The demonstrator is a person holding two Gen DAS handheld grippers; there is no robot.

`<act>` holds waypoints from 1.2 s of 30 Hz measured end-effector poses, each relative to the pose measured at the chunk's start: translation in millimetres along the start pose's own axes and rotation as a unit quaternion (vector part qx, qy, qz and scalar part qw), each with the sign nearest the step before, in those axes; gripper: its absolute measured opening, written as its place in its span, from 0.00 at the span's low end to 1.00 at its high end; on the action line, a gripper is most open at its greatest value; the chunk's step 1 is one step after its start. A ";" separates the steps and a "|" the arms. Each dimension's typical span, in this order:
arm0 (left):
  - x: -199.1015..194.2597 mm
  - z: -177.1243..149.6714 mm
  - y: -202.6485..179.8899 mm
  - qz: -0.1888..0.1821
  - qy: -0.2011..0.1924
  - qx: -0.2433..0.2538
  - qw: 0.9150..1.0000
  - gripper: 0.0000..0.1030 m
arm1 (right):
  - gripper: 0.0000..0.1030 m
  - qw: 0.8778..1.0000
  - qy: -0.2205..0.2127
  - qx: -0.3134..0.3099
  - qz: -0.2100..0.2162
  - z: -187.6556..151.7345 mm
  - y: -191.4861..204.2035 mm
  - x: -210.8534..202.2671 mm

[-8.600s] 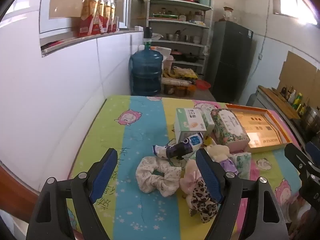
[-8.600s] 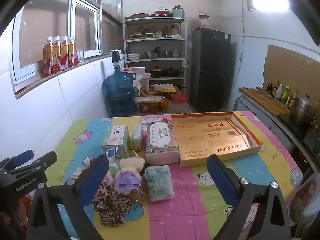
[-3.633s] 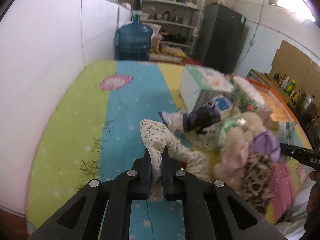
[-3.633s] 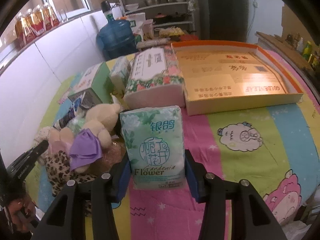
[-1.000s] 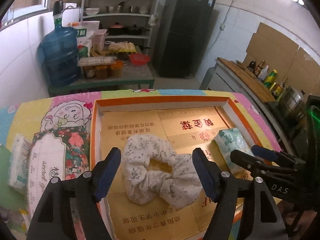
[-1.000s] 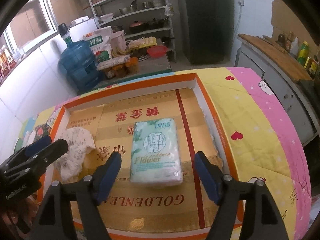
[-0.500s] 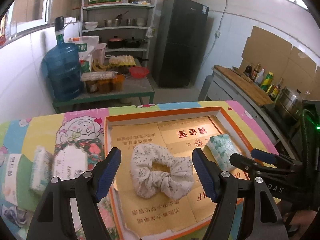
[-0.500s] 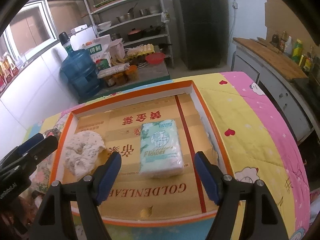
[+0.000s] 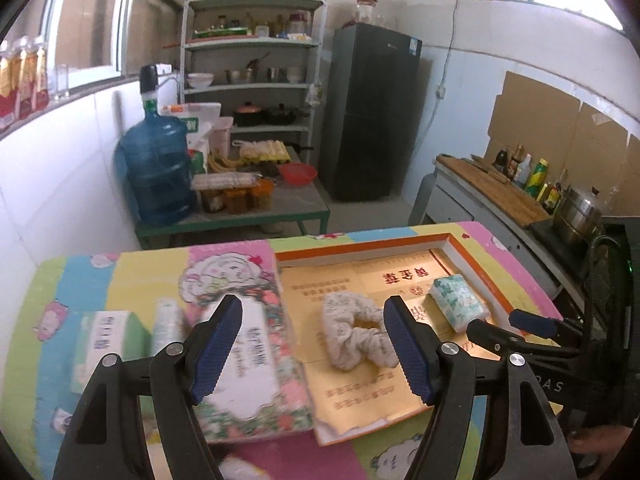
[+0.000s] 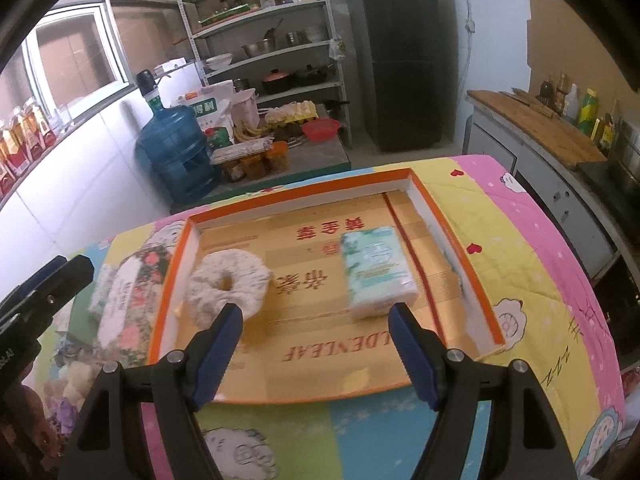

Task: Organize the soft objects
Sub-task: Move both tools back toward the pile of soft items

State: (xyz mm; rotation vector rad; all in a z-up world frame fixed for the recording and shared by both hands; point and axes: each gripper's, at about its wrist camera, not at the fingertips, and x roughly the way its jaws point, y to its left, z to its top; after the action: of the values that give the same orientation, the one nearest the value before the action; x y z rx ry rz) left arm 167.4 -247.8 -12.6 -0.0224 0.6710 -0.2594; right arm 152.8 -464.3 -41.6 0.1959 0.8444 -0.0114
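Note:
The orange-rimmed gold box lid lies on the colourful tablecloth. Inside it rest a white floral scrunchie on the left and a green tissue pack on the right. My left gripper is open and empty, hovering above the floral tissue pack and the lid's left edge. My right gripper is open and empty too, above the lid's near part, short of both items. Each gripper shows in the other's view: the right gripper at the right, the left gripper at the left.
Left of the lid lie the floral tissue pack, a green-white box, a small tissue pack and a plush pile. Beyond the table stand a water jug, shelves, a fridge and a counter.
Both open grippers have pulled back and up from the lid, leaving the scrunchie and the tissue pack lying in it. The left view has swung left, bringing the items beside the lid into sight.

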 end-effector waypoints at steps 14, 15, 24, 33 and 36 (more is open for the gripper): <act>-68.0 -15.7 63.2 -0.003 -0.024 -0.006 1.000 0.72 | 0.73 1.000 -0.016 -0.011 0.008 -26.8 74.5 -37.2; -70.9 -16.4 66.0 -0.004 -0.024 -0.006 1.000 0.72 | 0.73 1.000 -0.018 -0.012 0.008 -29.1 80.1 -40.2; -102.1 -32.6 98.6 0.001 -0.024 -0.008 1.000 0.72 | 0.73 0.999 -0.027 -0.023 0.010 -51.3 120.3 -64.2; -132.7 -55.3 139.5 0.017 -0.031 -0.022 0.999 0.72 | 0.73 0.999 -0.030 -0.038 0.012 -78.1 156.6 -80.6; -140.3 -62.6 154.4 0.023 -0.032 -0.026 0.999 0.72 | 0.73 0.999 -0.028 -0.043 0.014 -87.9 169.2 -83.6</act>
State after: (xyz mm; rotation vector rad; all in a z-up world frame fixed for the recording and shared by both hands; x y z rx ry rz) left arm 58.8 -60.2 8.1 -0.0648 0.6136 -0.1954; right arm 46.8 -288.2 -7.9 0.1255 0.7848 0.0467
